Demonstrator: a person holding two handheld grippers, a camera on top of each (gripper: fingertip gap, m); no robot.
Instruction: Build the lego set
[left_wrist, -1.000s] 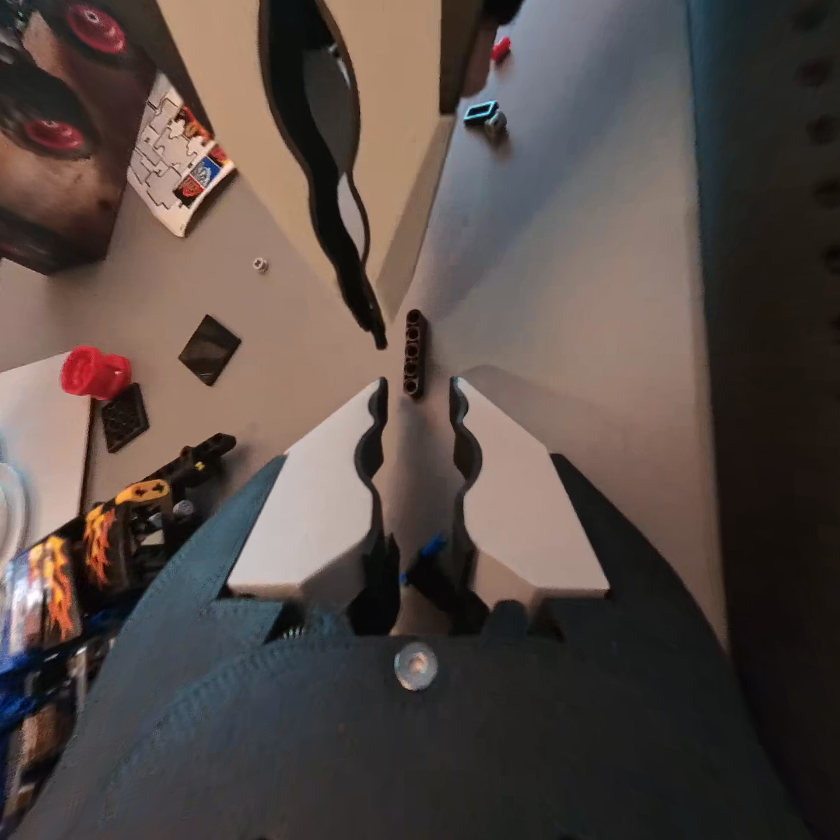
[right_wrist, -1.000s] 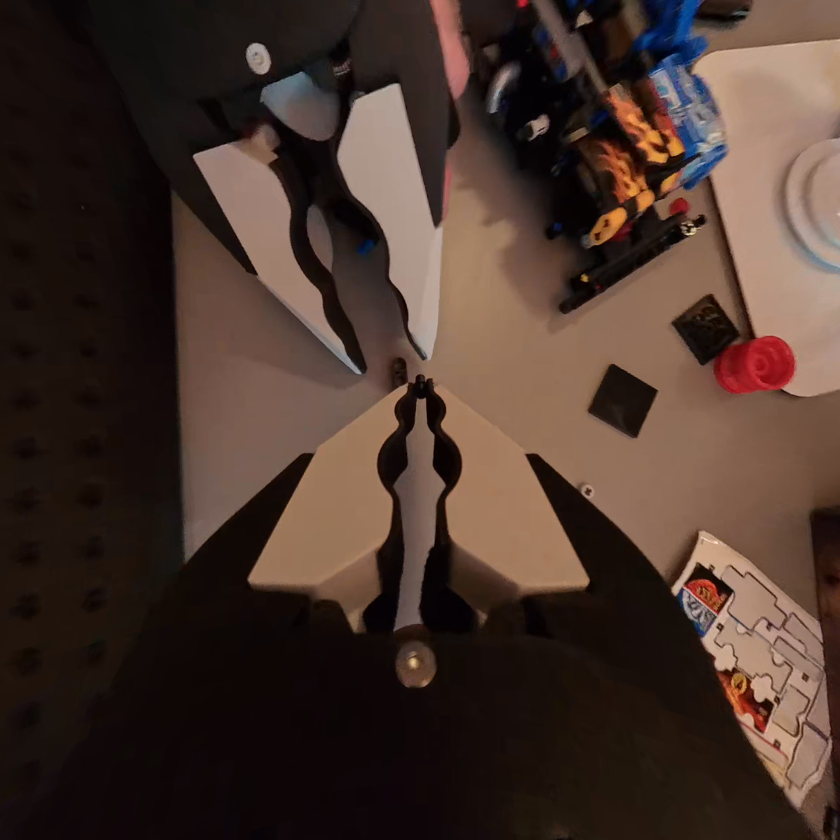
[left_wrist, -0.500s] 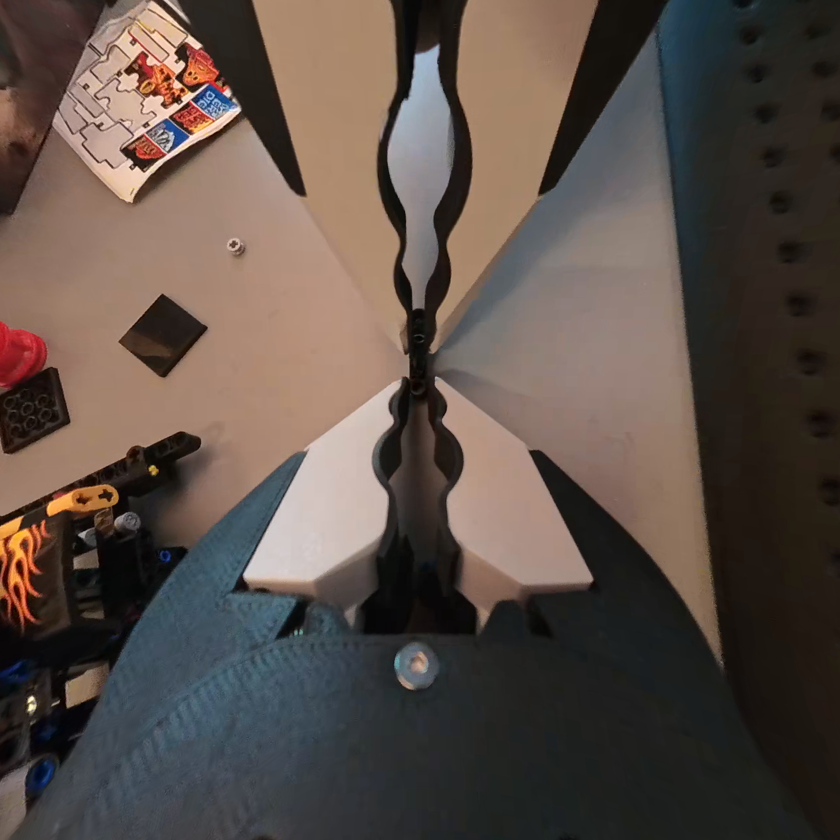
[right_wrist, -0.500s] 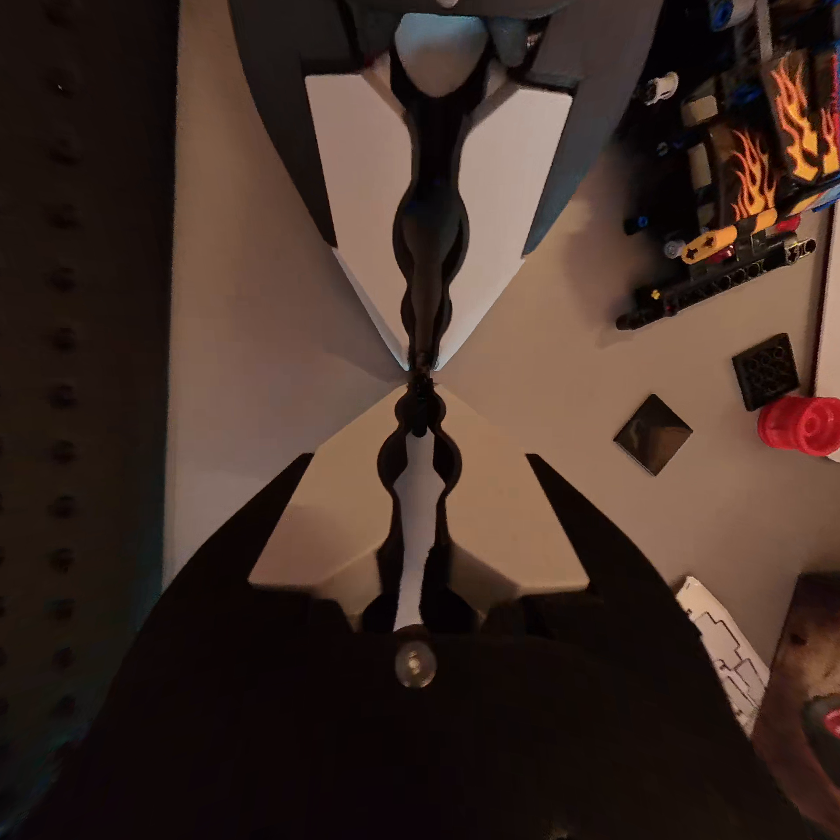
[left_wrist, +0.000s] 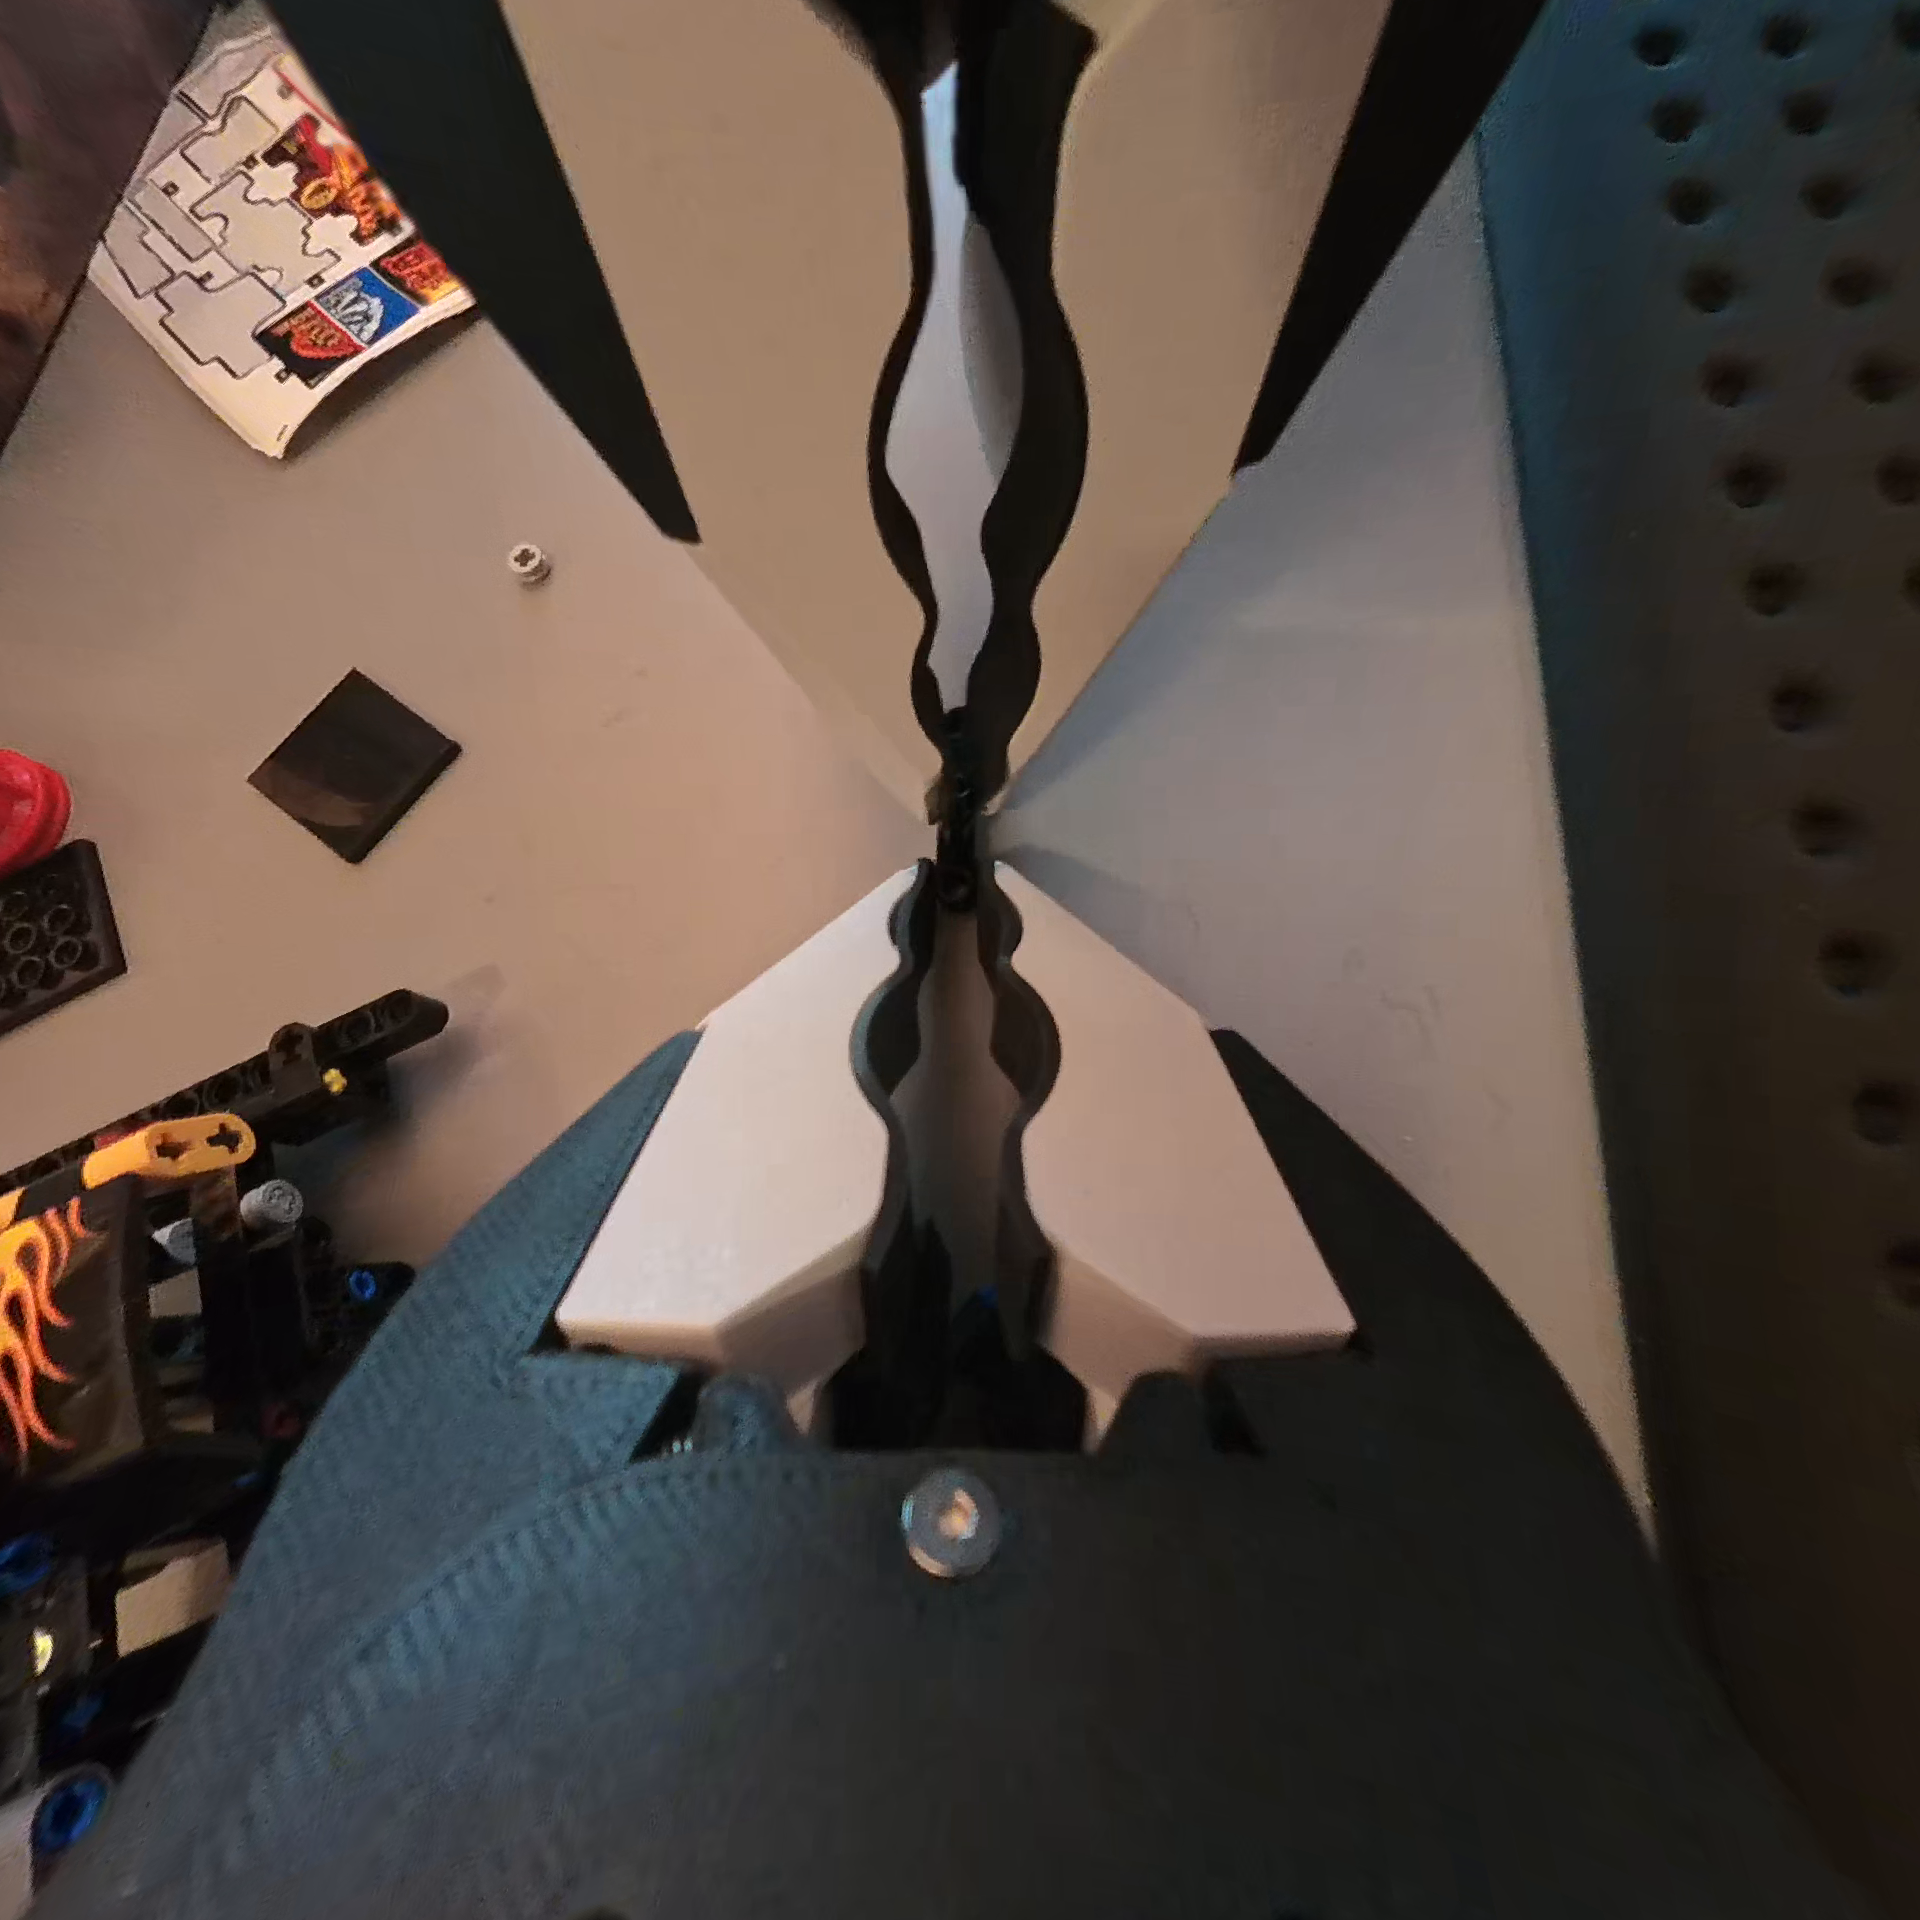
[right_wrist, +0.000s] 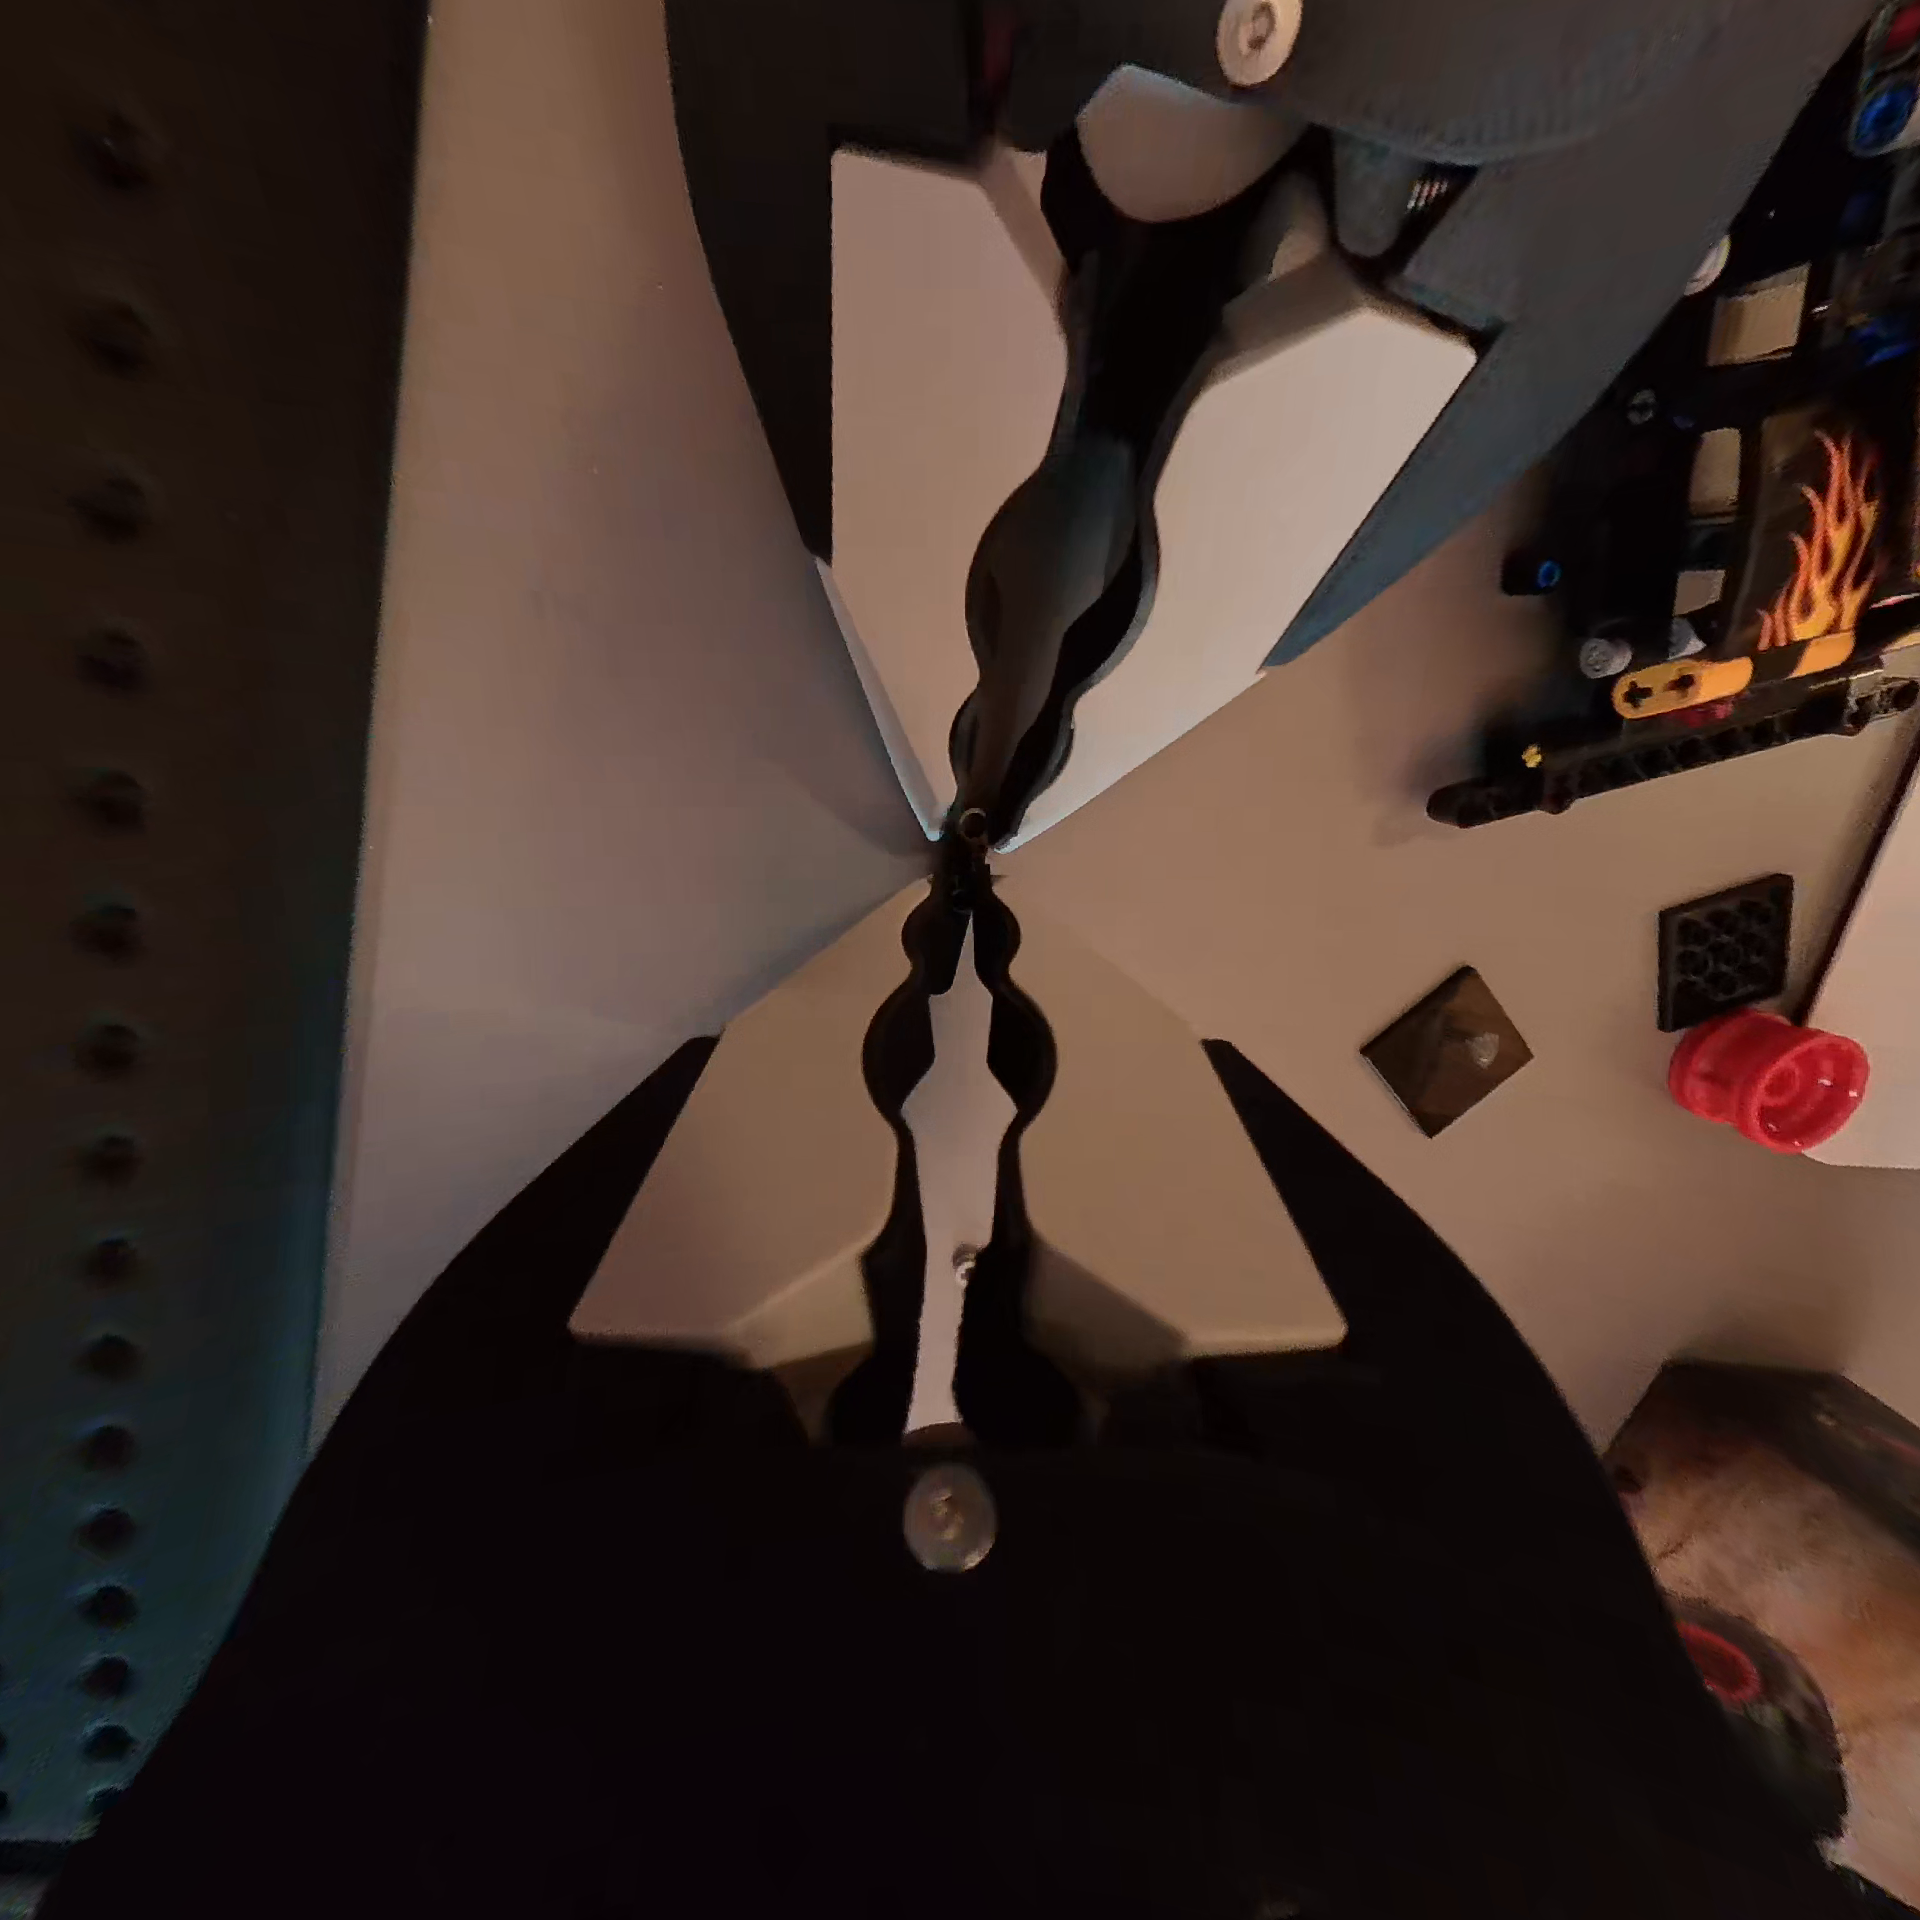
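The left gripper (left_wrist: 958, 883) has its pale, flat-faced fingers (left_wrist: 769, 1143) pinched on the near end of a thin black beam (left_wrist: 956, 821), a short bar pierced with round holes. Their wavy dark rubber edges almost meet at the tips. From the far side the right gripper (left_wrist: 971, 727) meets it tip to tip, its own scalloped fingers clamped on the other end of the beam, so the piece is held between both above the smooth grey tabletop (left_wrist: 644, 727).

Left of the left fingers lie a glossy black square tile (left_wrist: 353, 764), a tiny grey round bush (left_wrist: 530, 562), a studded black plate (left_wrist: 52, 935) and a curling sticker sheet (left_wrist: 281, 281). Nearer its body on that side sits the part-built model (left_wrist: 135, 1247), black with orange flame panels. To the right runs a dark perforated surface (left_wrist: 1766, 727).

In the right wrist view, a red ribbed wheel hub (right_wrist: 1766, 1081) lies right of the right gripper's fingers.
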